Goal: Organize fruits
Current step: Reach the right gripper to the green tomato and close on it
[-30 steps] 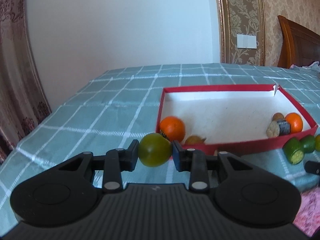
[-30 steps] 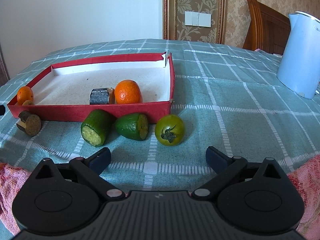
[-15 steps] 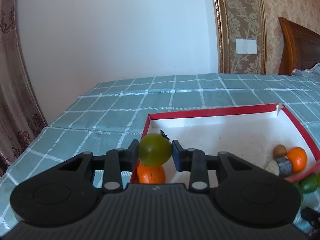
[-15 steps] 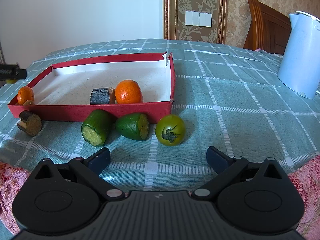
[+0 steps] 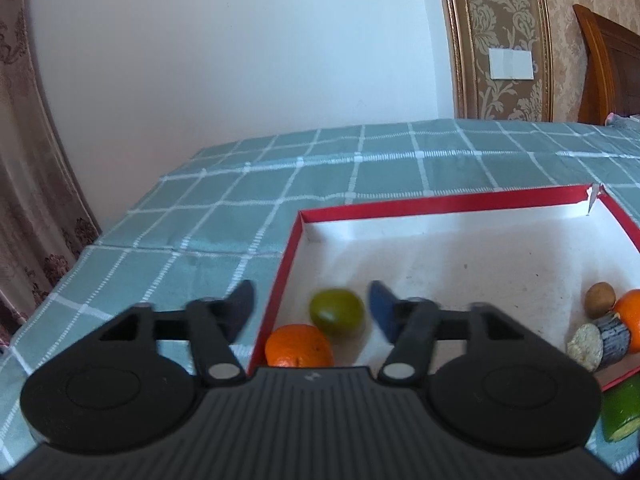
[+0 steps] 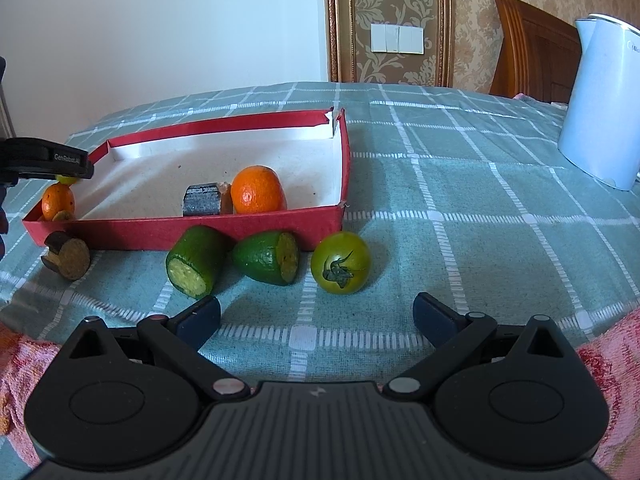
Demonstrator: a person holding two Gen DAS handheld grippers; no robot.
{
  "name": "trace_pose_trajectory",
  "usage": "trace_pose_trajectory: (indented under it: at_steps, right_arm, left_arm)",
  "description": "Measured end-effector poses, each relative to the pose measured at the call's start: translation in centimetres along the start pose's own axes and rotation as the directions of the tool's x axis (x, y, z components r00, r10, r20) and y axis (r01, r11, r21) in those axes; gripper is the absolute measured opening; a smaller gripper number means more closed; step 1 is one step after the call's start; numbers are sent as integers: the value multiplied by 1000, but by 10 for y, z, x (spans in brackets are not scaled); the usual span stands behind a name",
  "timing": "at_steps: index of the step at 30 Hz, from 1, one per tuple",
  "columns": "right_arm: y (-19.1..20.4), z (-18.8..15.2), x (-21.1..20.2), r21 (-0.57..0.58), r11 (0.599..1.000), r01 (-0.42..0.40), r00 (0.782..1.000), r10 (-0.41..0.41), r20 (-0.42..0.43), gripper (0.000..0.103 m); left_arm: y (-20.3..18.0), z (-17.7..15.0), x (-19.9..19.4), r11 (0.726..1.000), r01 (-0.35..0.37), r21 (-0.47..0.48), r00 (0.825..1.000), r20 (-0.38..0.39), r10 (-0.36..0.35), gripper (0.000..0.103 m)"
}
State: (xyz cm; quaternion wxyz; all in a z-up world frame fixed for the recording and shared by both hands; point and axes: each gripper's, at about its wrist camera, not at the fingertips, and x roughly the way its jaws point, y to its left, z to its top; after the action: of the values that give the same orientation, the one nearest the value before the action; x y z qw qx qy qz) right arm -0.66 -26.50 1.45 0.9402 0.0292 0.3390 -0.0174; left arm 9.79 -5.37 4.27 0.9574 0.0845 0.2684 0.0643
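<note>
In the left wrist view my left gripper [image 5: 312, 296] hangs over the near left corner of the red box [image 5: 440, 202]. Its jaws are opening. A green tomato [image 5: 337, 312] sits blurred between them, free of both pads, just above an orange [image 5: 299, 346] in that corner. In the right wrist view my right gripper [image 6: 316, 312] stands open and empty over the cloth. Ahead of it lies a second green tomato [image 6: 340, 263] beside two cut green pieces [image 6: 268, 263] [image 6: 196, 262]. These lie outside the box's front wall [image 6: 200, 234]. My left gripper's finger [image 6: 48, 158] shows at the far left.
An orange [image 6: 258, 190], a dark cylinder piece [image 6: 202, 200] and a small brown fruit [image 5: 599, 300] lie in the box. A brown cut piece [image 6: 68, 260] lies outside the left corner. A white kettle [image 6: 604, 104] stands far right. Pink towel [image 6: 608, 344] borders the near edge.
My left gripper carried the green tomato forward over the box's corner, then its jaws spread and let it go. The right gripper and the fruit before it have not moved.
</note>
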Motion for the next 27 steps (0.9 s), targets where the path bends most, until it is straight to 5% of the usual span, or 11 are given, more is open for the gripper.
trace_pose_trajectory:
  at_steps: [2,17,27]
  right_arm:
    - [0,0,0,0,1000,0,1000,0,0,103]
    - [-15,-3,-9,34,996,-87,995,85,54,103]
    - [-15,-1,-28,-172,983,-56,983,85,165,94]
  left_arm:
    - [5,-2,-11,1000,2,-7,1000,27,-2,86]
    - [79,-72,-47,989,-34,-145,999,9,35,98]
    - [86,-84,-42,986,15,-167,1000,-15,-18,102]
